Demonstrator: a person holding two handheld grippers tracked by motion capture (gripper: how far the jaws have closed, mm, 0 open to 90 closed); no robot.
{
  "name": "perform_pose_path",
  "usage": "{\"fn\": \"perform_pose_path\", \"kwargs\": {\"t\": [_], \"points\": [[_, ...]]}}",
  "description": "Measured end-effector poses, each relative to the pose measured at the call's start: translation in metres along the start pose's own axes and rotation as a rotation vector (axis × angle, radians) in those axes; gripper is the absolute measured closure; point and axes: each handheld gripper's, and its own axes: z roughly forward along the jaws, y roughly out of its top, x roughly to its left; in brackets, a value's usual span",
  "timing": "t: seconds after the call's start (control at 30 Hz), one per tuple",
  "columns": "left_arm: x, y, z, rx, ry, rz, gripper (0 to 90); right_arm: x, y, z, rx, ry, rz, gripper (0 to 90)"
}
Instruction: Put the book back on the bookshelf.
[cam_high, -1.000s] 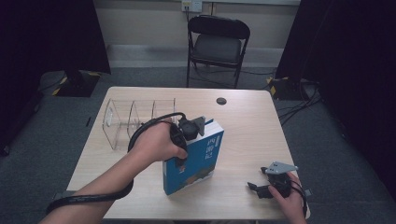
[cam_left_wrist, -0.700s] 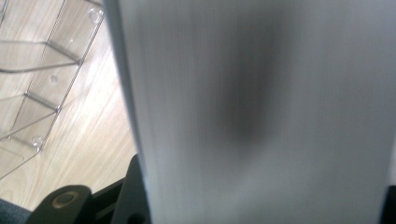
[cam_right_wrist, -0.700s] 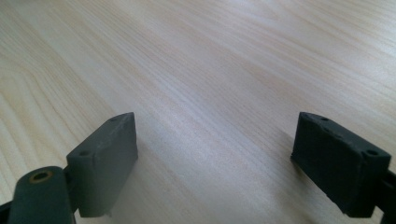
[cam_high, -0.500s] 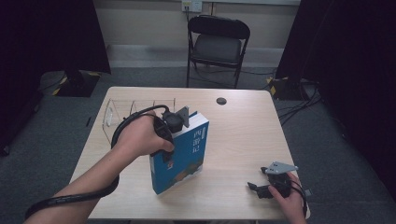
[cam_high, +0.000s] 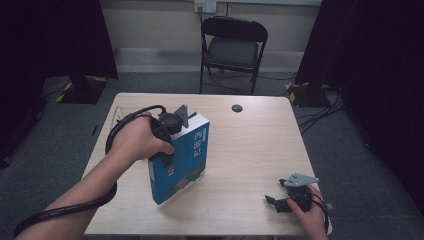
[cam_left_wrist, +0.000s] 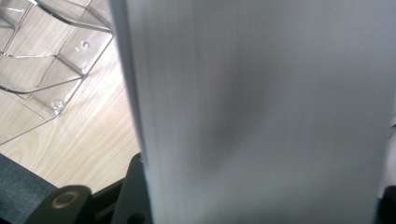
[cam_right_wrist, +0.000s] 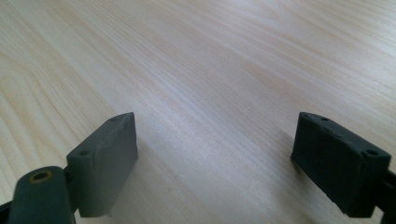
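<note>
Carried leftward across the surface (cam_high: 250, 150) over the last second: book (cam_high: 182, 160), clamped at its top edge in the left gripper (cam_high: 170, 125). Shifted from near the middle of the surface toward its left half, now partly in front of the clear rack (cam_left_wrist: 42, 70) and hiding more of it in the high view. Still upright on its bottom edge, tilted a little more than before. Drawn back and left with it: the left hand (cam_high: 135, 142) and forearm, cable looped closer to the left edge.

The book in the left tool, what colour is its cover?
Blue-teal, with white lettering and an orange patch low down; the book shows best in the high view.
</note>
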Motion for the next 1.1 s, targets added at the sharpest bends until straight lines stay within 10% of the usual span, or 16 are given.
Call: {"fn": "perform_pose_path", "kwargs": {"t": [1.1], "points": [[0.043,-0.022,-0.013,-0.011,-0.022,-0.182,62.0,0.000,0.000,0.000,0.000,-0.003,0.000,13.1]]}}
